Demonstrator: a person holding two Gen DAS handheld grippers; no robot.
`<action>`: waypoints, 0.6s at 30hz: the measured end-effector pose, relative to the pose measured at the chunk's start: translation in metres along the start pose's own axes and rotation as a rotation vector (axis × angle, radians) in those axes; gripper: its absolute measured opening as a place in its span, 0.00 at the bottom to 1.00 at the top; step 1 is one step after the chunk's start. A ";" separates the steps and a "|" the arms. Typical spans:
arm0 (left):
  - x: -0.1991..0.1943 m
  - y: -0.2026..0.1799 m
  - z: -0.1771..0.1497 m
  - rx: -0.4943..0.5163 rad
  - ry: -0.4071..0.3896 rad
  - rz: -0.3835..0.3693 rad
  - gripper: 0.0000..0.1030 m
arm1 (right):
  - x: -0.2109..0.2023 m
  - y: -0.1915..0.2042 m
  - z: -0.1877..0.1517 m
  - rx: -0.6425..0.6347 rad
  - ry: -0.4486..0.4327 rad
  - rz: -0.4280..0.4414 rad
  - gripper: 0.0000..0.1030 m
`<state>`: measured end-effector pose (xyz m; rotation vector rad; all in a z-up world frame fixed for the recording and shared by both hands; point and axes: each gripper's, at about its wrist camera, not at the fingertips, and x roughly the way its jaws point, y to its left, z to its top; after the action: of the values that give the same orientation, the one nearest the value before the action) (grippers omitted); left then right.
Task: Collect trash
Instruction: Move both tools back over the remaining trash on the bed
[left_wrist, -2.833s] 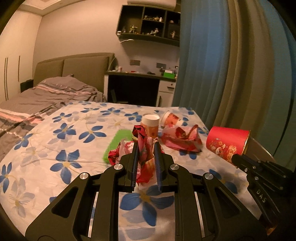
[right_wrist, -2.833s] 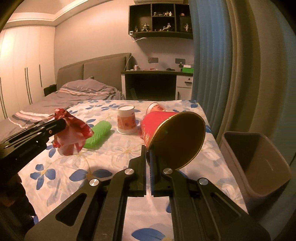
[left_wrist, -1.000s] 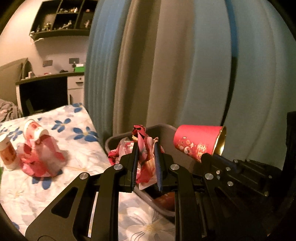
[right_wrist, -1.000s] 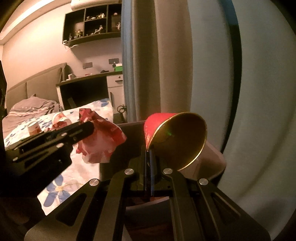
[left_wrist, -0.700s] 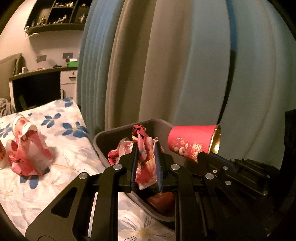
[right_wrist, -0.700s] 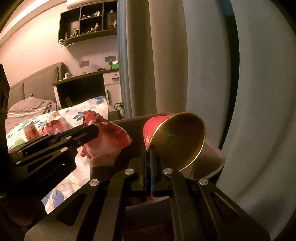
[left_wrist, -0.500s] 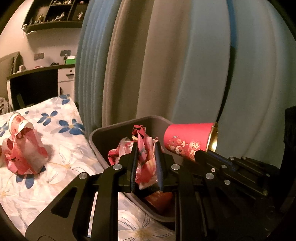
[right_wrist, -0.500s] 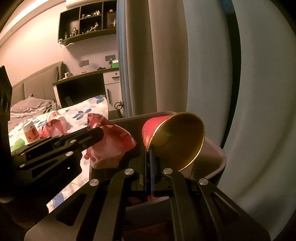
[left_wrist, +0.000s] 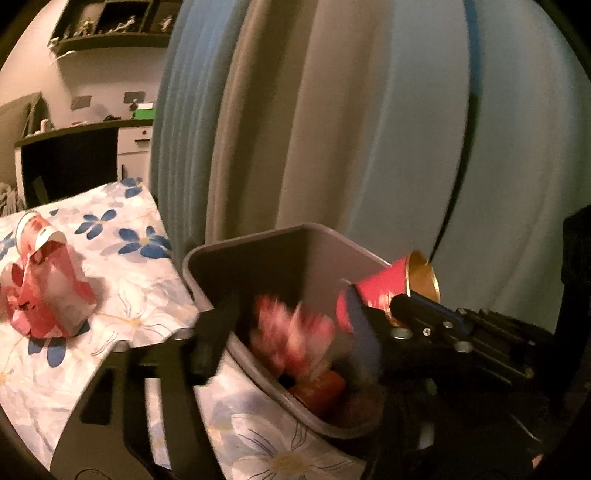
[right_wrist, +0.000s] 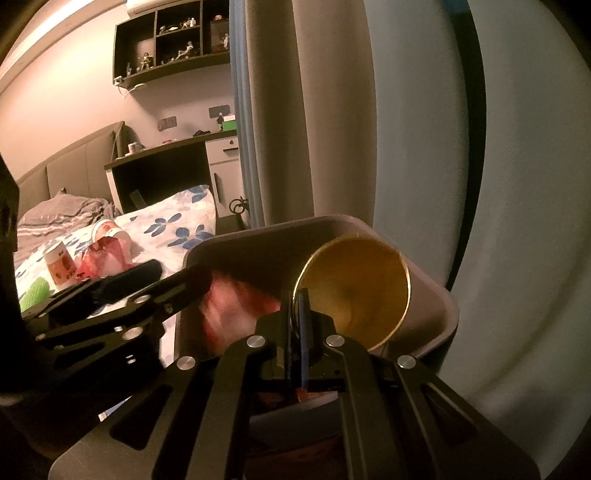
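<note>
My left gripper is open over the grey trash bin. The crumpled red wrapper is blurred, loose between the jaws and inside the bin; it also shows in the right wrist view. My right gripper is shut on the rim of a red paper cup with a gold inside, held over the bin. In the left wrist view the cup is at the bin's right side. More red trash lies at the bin's bottom.
The bed with its blue-flower sheet lies left of the bin. On it are a torn red wrapper, a tipped cup, an upright cup and a green item. Curtains hang behind the bin.
My left gripper has opened and let go of the red wrapper, which drops into the bin. Both grippers have moved lower over the bin. The right gripper still holds the cup.
</note>
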<state>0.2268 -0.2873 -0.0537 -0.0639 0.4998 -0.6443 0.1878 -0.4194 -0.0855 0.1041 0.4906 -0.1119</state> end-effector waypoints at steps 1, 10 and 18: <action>-0.002 0.003 0.000 -0.012 -0.006 0.010 0.72 | 0.002 0.000 0.001 0.001 0.003 0.001 0.04; -0.028 0.034 0.000 -0.106 -0.040 0.147 0.92 | -0.002 0.001 0.000 0.004 0.004 0.008 0.32; -0.064 0.058 -0.003 -0.155 -0.050 0.300 0.94 | -0.009 0.009 0.000 0.011 -0.013 -0.005 0.61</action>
<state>0.2141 -0.2029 -0.0417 -0.1478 0.4981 -0.3093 0.1814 -0.4095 -0.0807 0.1125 0.4775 -0.1197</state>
